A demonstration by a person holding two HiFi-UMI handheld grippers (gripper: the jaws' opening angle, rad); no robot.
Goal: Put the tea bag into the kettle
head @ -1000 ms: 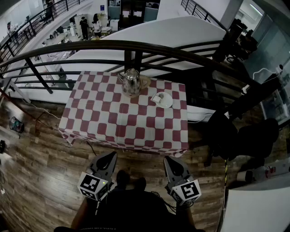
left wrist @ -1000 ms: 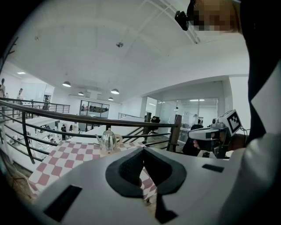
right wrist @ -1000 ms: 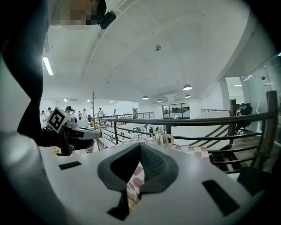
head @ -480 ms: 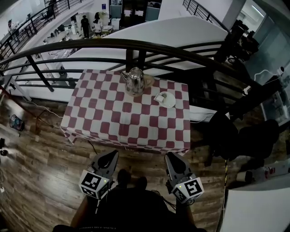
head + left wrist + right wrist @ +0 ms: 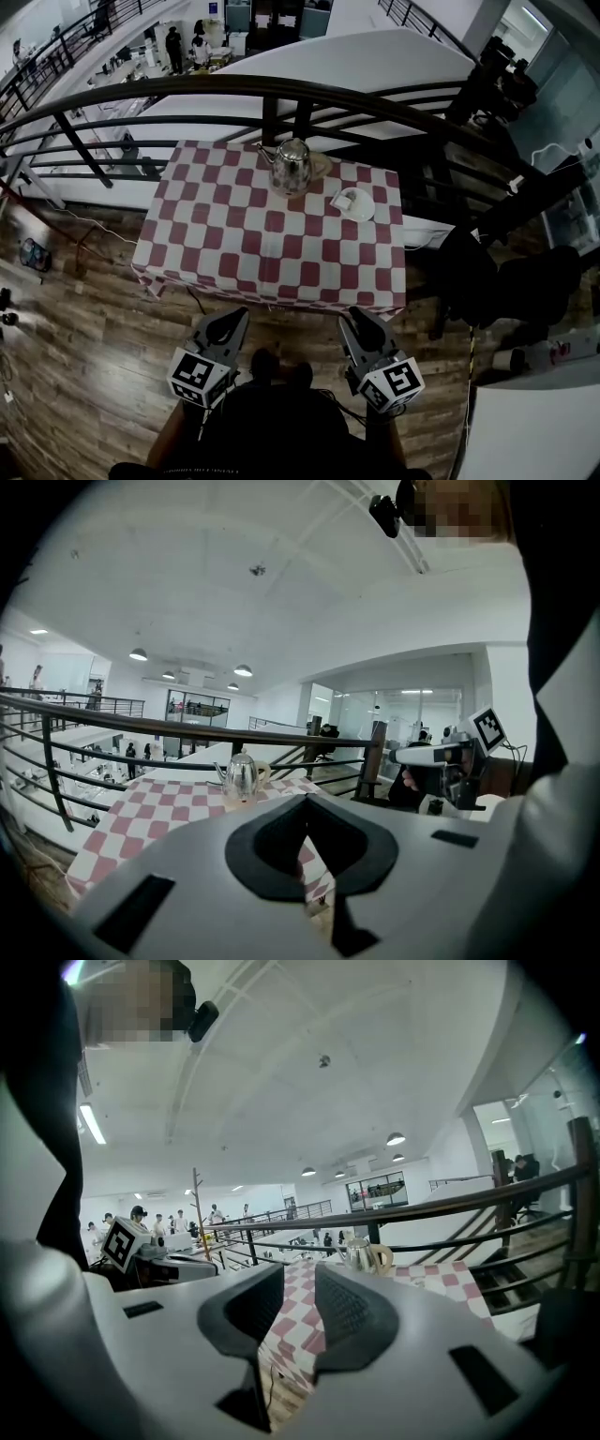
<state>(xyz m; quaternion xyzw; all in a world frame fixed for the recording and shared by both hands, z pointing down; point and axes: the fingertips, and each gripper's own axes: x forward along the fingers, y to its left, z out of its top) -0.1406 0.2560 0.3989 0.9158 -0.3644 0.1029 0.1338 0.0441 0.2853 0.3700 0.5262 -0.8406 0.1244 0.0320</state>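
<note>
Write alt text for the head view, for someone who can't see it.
A checkered table carries a metal kettle and, right of it, a white dish with what looks like the tea bag. Both grippers hang short of the table, empty: left gripper shut, right gripper, jaws just opening.

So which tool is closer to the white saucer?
Right. The right tool hangs short of the table, almost in line with the saucer; the left tool, equally short, is farther left.
</note>
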